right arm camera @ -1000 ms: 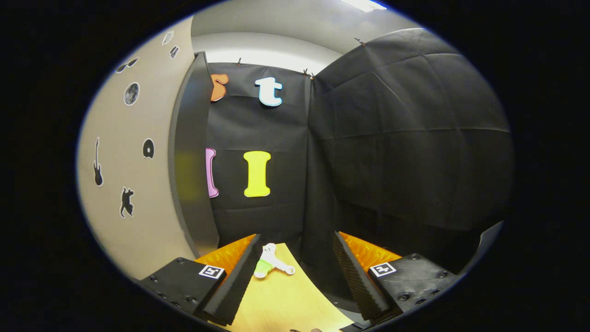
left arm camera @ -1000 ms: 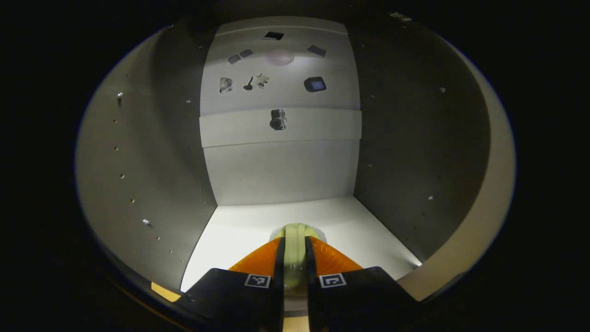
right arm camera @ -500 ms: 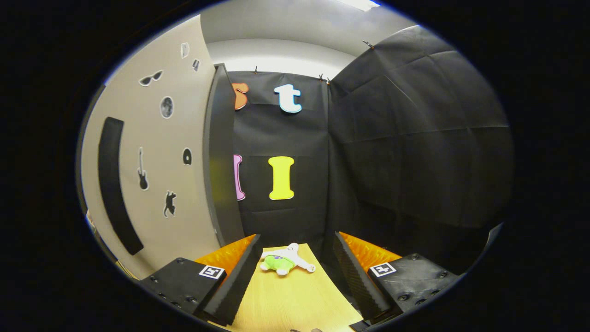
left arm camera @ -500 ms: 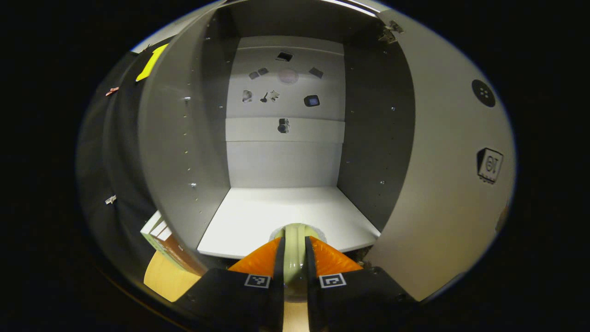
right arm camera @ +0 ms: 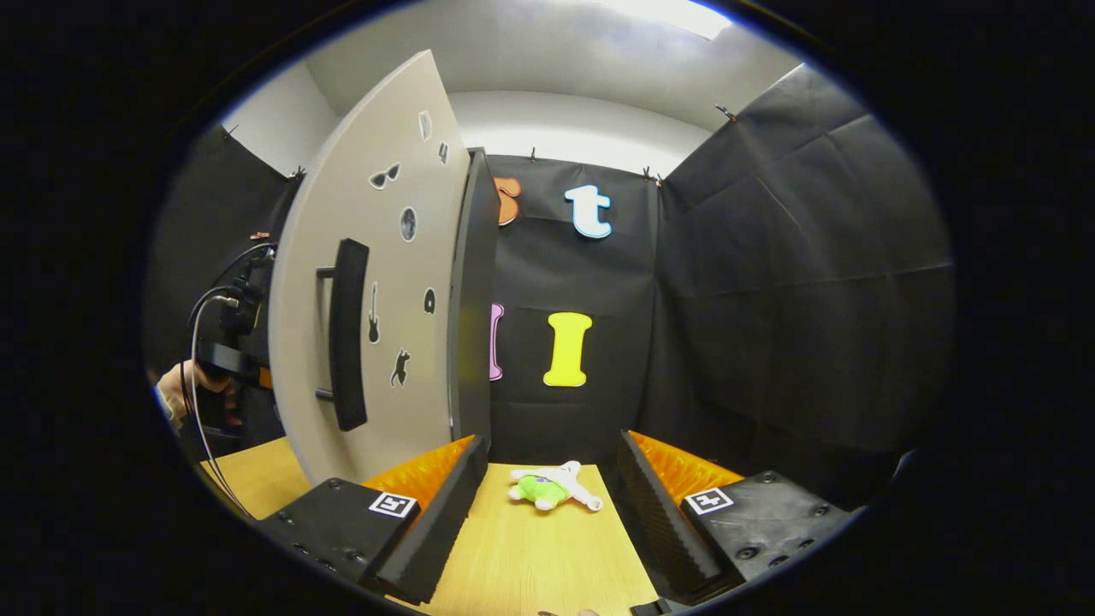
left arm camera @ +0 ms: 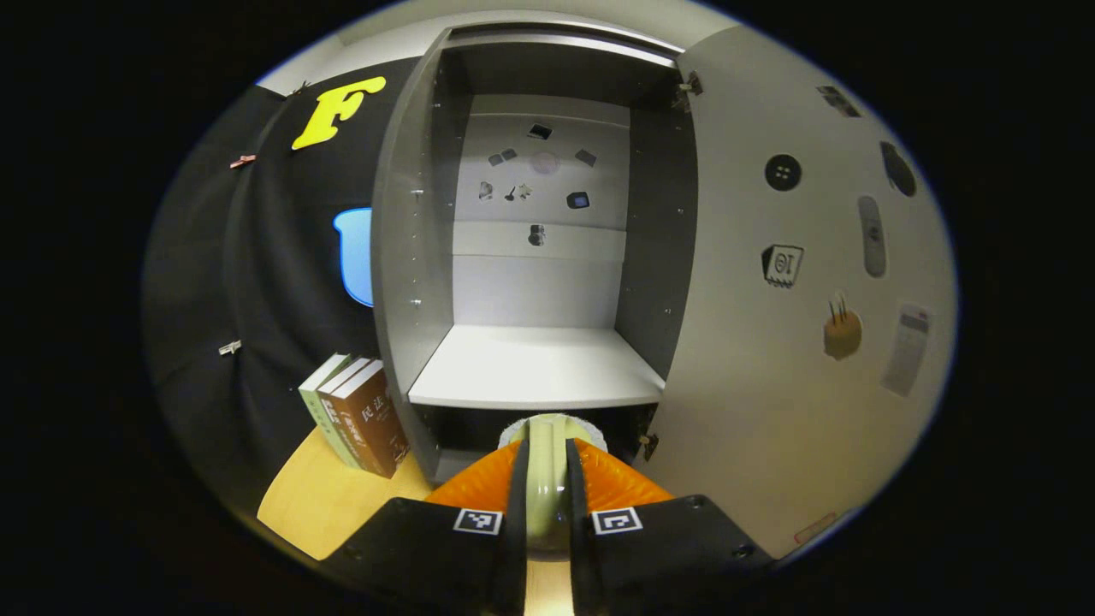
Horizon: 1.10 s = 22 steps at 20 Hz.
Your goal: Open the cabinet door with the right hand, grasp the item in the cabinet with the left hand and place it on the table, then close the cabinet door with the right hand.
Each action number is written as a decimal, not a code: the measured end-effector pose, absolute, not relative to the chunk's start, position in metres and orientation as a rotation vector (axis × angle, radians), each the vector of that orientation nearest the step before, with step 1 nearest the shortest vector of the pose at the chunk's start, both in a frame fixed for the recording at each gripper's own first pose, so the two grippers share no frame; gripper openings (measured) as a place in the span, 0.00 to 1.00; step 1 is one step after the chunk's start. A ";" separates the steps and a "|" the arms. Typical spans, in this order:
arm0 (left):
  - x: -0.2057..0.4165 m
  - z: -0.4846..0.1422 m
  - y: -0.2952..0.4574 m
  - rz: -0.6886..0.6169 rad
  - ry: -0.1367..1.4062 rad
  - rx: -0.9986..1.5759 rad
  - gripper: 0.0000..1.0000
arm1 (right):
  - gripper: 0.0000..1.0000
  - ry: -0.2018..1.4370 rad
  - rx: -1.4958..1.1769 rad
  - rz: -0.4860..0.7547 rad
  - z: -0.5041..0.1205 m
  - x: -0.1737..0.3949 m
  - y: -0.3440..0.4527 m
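Item: pale green rounded piece (left arm camera: 546,479), glossy, possibly a cup rim (mostly hidden), clamped between left gripper (left arm camera: 546,505) fingers, in front of open cabinet (left arm camera: 535,376); right gripper (right arm camera: 547,522) spread wide, empty, beside cabinet door (right arm camera: 376,282)

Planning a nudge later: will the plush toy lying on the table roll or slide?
The plush toy lies flat with limbs splayed, so it probably won't roll. It looks soft, so likely light and floppy; on the smooth wooden table it should slide.

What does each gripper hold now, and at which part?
The left gripper is shut on a pale green item, part unclear. The right gripper is open, holding nothing.
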<state>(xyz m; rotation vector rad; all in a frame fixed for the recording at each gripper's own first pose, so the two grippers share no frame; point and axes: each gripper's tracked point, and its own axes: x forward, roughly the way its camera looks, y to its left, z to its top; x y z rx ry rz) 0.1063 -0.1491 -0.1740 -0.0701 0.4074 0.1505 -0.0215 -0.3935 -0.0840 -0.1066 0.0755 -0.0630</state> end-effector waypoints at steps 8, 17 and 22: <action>0.050 -0.242 -0.173 0.140 0.468 -0.151 0.24 | 0.98 0.067 -0.054 0.033 -0.070 -0.030 -0.370; 0.011 -0.353 -0.170 0.181 0.493 -0.131 0.24 | 0.98 0.125 -0.092 0.113 -0.099 -0.019 -0.356; -0.005 -0.411 -0.174 0.177 0.517 -0.112 0.24 | 0.98 0.137 -0.134 0.129 -0.123 -0.023 -0.346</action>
